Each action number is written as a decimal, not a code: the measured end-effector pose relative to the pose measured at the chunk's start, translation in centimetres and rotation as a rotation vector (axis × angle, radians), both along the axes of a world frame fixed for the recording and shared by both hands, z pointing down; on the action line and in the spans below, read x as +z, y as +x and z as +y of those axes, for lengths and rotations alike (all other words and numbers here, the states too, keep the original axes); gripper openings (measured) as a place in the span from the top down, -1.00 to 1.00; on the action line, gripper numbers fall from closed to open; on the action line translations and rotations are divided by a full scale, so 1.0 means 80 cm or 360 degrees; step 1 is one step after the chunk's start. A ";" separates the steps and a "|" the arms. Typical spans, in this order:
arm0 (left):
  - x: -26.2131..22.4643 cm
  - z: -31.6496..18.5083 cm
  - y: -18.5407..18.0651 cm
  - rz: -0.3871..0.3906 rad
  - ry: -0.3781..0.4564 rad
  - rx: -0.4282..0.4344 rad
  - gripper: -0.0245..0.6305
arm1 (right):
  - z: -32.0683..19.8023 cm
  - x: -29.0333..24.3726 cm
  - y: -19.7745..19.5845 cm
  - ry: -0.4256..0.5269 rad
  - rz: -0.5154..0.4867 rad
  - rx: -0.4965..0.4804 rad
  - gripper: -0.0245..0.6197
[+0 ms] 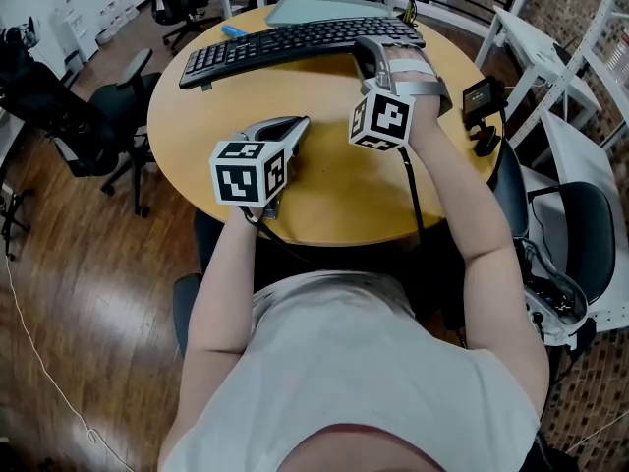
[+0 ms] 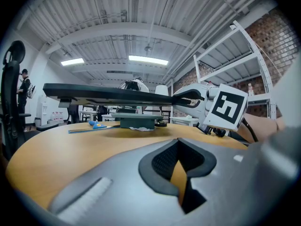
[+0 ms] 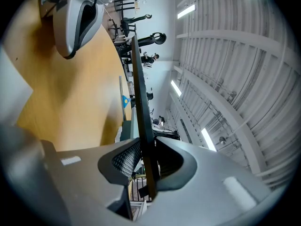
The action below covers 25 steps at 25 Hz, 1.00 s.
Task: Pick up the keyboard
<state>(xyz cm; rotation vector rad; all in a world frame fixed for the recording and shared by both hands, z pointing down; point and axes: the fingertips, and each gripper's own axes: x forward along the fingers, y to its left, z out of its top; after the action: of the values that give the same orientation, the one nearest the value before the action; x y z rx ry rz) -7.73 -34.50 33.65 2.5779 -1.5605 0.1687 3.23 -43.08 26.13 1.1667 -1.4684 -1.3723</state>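
The black keyboard (image 1: 295, 45) stretches across the far side of the round wooden table (image 1: 334, 190). My right gripper (image 1: 370, 59) is shut on its right end; in the right gripper view the thin keyboard edge (image 3: 141, 102) runs between the pads of my right gripper (image 3: 146, 166). In the left gripper view the keyboard (image 2: 108, 94) hangs clear above the tabletop, with the right gripper (image 2: 188, 98) at its end. My left gripper (image 1: 293, 128) lies low over the table's middle, shut and holding nothing; in its own view the left gripper (image 2: 181, 173) shows only a sliver of table between its pads.
A grey-green flat object (image 1: 314, 10) and a blue item (image 1: 234, 31) lie behind the keyboard. A small black device (image 1: 482, 101) sits at the table's right edge. Black office chairs (image 1: 108, 116) stand to the left, white tables (image 1: 536, 42) to the right.
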 end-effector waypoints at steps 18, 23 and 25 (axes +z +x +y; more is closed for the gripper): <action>0.000 0.000 0.000 0.0000 -0.0001 0.0000 0.92 | -0.001 0.049 0.000 -0.0116 0.0033 0.0003 0.63; -0.001 0.001 0.000 0.0000 -0.0001 -0.0001 0.92 | -0.001 0.077 -0.002 -0.0189 0.0075 0.0011 0.63; -0.001 0.001 0.000 -0.0001 -0.0001 -0.0002 0.92 | -0.002 0.089 -0.002 -0.0221 0.0096 0.0017 0.63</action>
<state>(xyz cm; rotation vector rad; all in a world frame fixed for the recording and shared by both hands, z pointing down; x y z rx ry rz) -7.75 -34.46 33.60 2.5764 -1.5625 0.1702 3.05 -43.24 33.22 1.0356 -1.4878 -1.2663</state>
